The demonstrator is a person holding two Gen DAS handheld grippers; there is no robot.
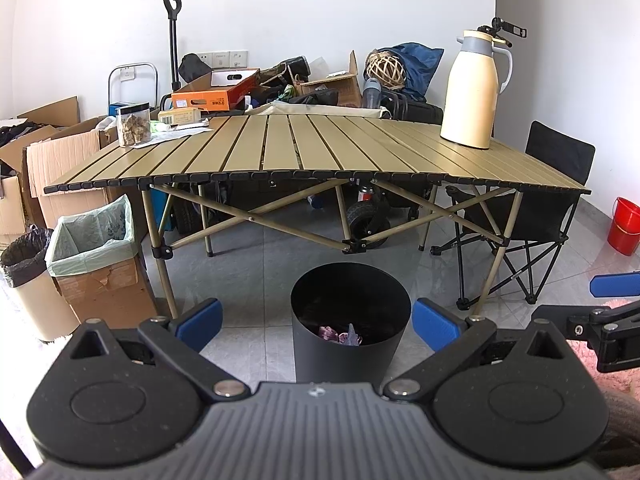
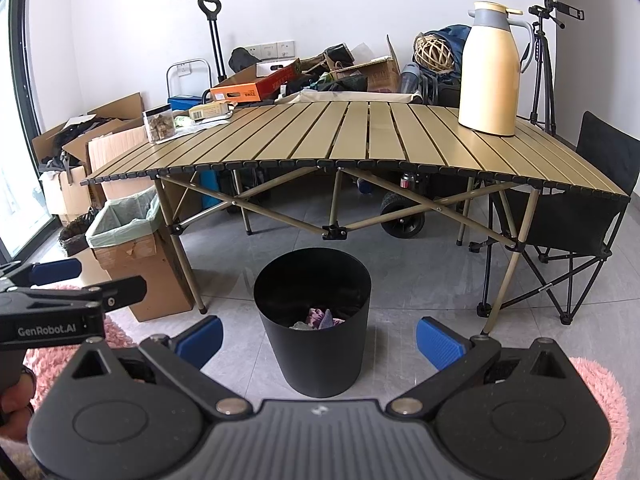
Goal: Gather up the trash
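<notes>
A black round bin (image 1: 348, 320) (image 2: 314, 320) stands on the grey tile floor in front of the slatted table (image 1: 320, 148) (image 2: 360, 136). Purple and grey crumpled trash (image 1: 344, 336) (image 2: 320, 318) lies at its bottom. My left gripper (image 1: 316, 324) is open, its blue pads (image 1: 200, 322) spread either side of the bin, with nothing between them. My right gripper (image 2: 320, 338) is open too and empty, just in front of the bin. Each gripper shows at the edge of the other's view.
On the table stand a cream thermos jug (image 1: 474, 88) (image 2: 494, 70), a clear jar of snacks (image 1: 134, 124) (image 2: 159, 124) and papers. A lined cardboard box (image 1: 100, 256) (image 2: 132, 240) and a cream bin (image 1: 28, 276) stand left. A folding chair (image 1: 540, 220) and red bucket (image 1: 624, 226) stand right.
</notes>
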